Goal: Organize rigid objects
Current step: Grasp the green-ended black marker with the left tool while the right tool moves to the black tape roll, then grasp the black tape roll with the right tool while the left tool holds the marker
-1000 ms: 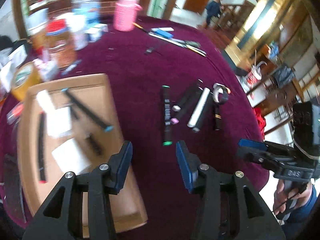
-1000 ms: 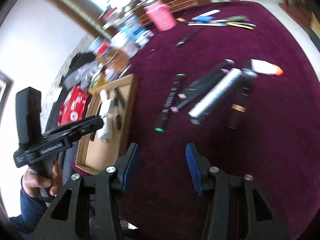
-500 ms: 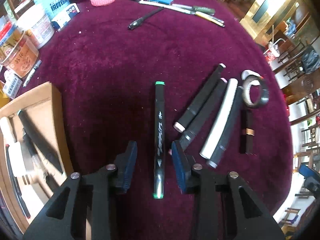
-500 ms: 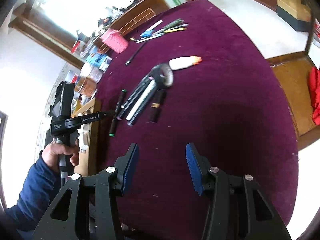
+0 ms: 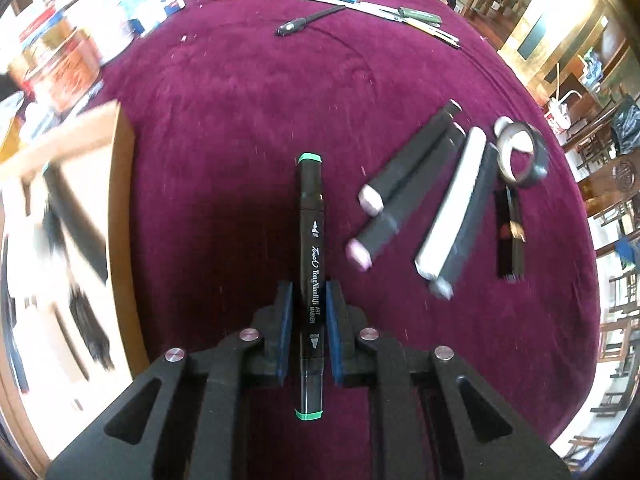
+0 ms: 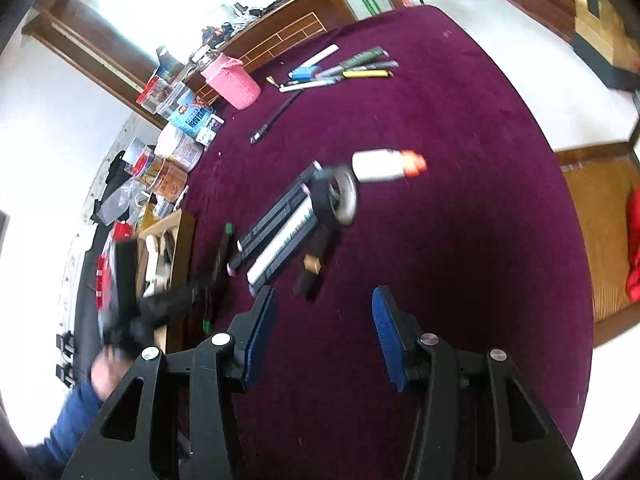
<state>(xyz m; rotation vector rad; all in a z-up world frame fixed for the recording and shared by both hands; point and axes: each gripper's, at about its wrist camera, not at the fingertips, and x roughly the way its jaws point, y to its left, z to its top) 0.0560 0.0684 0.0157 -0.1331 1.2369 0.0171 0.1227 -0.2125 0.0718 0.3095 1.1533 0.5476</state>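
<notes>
Left wrist: left gripper [image 5: 308, 320] clamped on green-capped marker [image 5: 310, 248] above the bench [image 5: 240, 120]; box [image 5: 120, 208] alongside already stocked, four markers [image 5: 424, 200] and tape [image 5: 520, 156] unsorted. Right wrist: right gripper [image 6: 320, 332] opening, empty, near that cluster.

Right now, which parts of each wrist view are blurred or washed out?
Left wrist view: the cardboard tray at left is motion-smeared, while the green-capped marker in the left gripper is sharp. Right wrist view: the left gripper and the hand holding it are smeared; the window at upper left is blown out.
</notes>
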